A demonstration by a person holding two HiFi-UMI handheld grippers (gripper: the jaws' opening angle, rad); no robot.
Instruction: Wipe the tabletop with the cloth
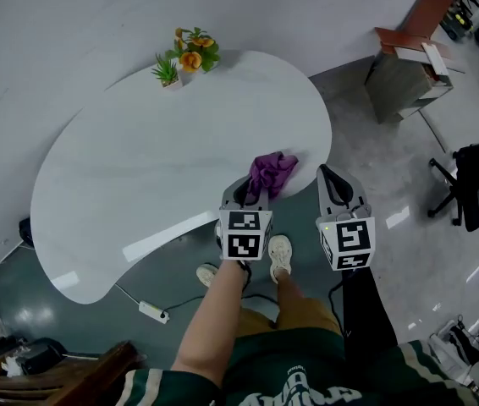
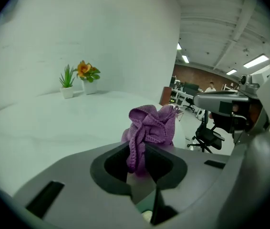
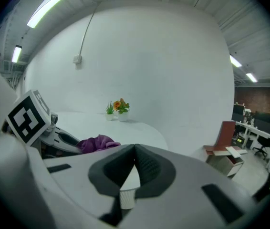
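A bunched purple cloth (image 1: 272,172) hangs from my left gripper (image 1: 251,194), whose jaws are shut on it at the near right edge of the white tabletop (image 1: 138,167). The left gripper view has the cloth (image 2: 150,128) rising from between the jaws, over the tabletop (image 2: 44,123). Over the floor to the right of the table, my right gripper (image 1: 334,184) is shut and holds nothing. In the right gripper view its jaw tips (image 3: 134,152) meet, with the cloth (image 3: 97,142) and the left gripper (image 3: 54,137) to the left.
Two small potted plants (image 1: 187,56) stand at the table's far edge by the white wall. A wooden cabinet (image 1: 409,57) and a black office chair (image 1: 475,184) are on the floor to the right. A power strip (image 1: 153,312) lies on the floor near the person's feet.
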